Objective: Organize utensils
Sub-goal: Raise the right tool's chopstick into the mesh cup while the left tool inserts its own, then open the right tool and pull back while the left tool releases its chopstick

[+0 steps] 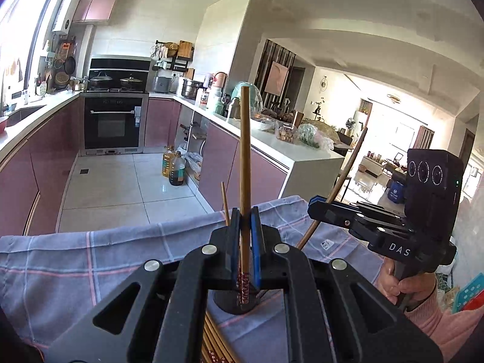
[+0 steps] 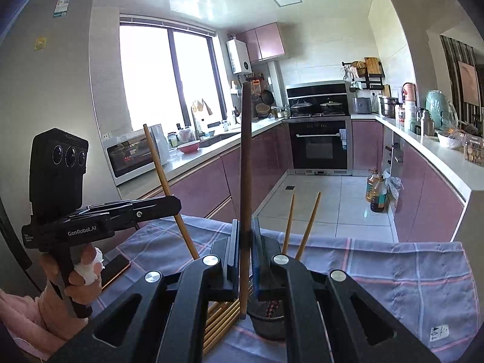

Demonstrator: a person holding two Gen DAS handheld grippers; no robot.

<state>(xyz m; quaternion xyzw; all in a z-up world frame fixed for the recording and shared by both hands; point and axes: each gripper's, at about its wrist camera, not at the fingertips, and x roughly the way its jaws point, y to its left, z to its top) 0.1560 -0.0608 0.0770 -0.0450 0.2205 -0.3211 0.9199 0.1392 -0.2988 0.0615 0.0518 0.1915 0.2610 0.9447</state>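
Both sets of fingers clamped tight, left gripper (image 1: pixel 244 242) and right gripper (image 2: pixel 244 249) each holding one chopstick (image 1: pixel 245 163) upright over the holder (image 2: pixel 267 322); light, stiff, slippery, so grip mid-shaft.

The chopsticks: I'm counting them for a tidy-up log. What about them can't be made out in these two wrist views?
- Loose pile on the cloth: mostly hidden under both grippers' bodies, so no count, either view.
- Holder: its inside is blocked by the right gripper; in the left view the left gripper covers it.
- Two sticks standing in it: lower ends hidden.
- Left held stick: patterned end partly behind the fingers.
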